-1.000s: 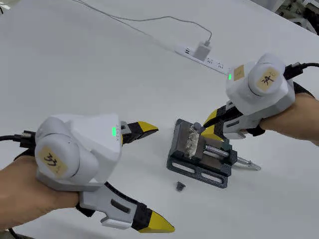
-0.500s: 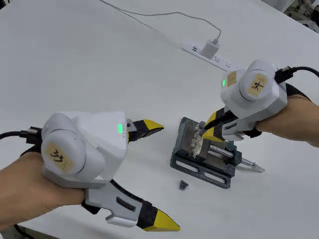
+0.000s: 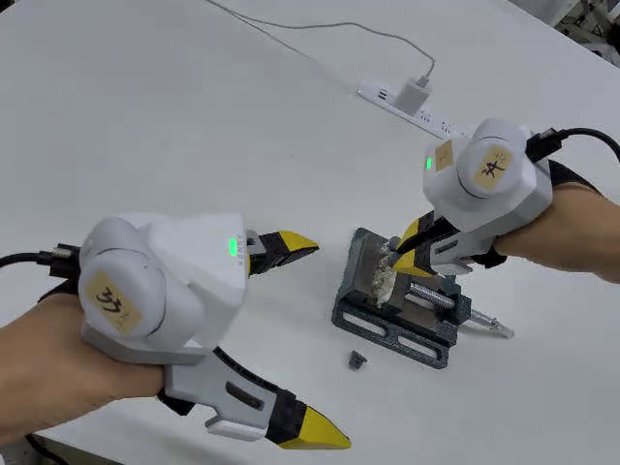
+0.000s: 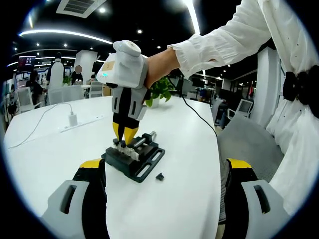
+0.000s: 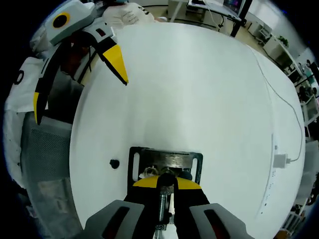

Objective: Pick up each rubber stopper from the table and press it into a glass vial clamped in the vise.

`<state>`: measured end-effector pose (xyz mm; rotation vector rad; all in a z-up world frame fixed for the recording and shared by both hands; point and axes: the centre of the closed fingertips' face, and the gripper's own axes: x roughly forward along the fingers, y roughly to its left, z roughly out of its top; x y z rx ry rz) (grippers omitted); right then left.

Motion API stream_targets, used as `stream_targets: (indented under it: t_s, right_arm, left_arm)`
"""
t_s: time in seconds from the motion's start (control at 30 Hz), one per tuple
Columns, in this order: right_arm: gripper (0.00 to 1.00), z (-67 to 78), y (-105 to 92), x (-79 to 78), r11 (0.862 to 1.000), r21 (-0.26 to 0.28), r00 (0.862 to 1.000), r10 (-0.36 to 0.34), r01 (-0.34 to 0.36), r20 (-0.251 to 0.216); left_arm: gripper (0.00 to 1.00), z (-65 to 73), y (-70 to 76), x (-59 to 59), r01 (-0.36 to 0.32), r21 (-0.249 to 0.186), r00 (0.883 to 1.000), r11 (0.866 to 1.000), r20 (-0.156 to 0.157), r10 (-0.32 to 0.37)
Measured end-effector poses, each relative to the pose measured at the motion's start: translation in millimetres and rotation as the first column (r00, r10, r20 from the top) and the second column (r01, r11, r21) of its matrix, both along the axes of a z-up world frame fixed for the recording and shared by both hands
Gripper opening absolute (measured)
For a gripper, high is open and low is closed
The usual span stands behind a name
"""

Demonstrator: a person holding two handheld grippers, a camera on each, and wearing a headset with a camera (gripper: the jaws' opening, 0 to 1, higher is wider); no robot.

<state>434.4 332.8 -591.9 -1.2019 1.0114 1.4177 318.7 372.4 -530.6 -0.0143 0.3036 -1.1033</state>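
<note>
The glass vial (image 3: pixel 380 282) is hard to read: I make out a pale, clear shape between the vise (image 3: pixel 389 325) cheeks, but the right gripper (image 3: pixel 397 255) covers its top, so I cannot tell whether its mouth is open or plugged. In the right gripper view my own jaws hide the contact point too. The vise screw runs out from under that gripper.

Compared with half a second ago, little has changed: the right gripper's tips stay over the same end of the vise, and the loose stopper (image 3: pixel 356 360) lies where it was, on the table (image 3: pixel 194 126) just in front of the vise base.

The right jaws are drawn nearly together, pinching a small grey stopper (image 3: pixel 392 244) at their yellow tips, right above the vial. The left gripper (image 3: pixel 323 344) hangs with its jaws spread wide, holding nothing, well apart from the vise.
</note>
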Motion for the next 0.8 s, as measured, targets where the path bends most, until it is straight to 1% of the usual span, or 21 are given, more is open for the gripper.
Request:
stream_targets:
  t_s: [0.27,0.5,0.6,0.7,0.8]
  right_arm:
    - [0.05,0.2,2.0,-4.0,1.0,-0.011,1.0,-0.001,0.001,-0.005]
    - [0.05,-0.7,3.8,-6.0,0.999,-0.042,1.0,0.01,-0.01,-0.004]
    - [0.05,-1.1,4.1,-5.6,0.999,-0.049,1.0,0.002,-0.002,-0.007]
    - [0.05,-2.1,4.5,-6.6,0.998,-0.061,1.0,0.011,-0.01,0.003]
    - [0.04,-3.8,4.9,-3.9,0.997,-0.072,1.0,0.014,-0.014,0.008]
  left_arm:
    - [0.99,1.0,1.6,0.7,-0.001,-0.003,1.0,1.0,0.003,0.001]
    - [0.99,0.0,3.0,1.1,-0.003,-0.004,1.0,1.0,-0.003,0.003]
    - [0.99,0.6,3.3,1.8,-0.003,-0.006,1.0,1.0,-0.001,0.003]
    - [0.99,1.3,2.9,2.6,-0.003,-0.008,1.0,1.0,-0.001,0.003]
    - [0.99,1.5,2.0,3.2,-0.001,-0.01,1.0,1.0,-0.001,0.001]
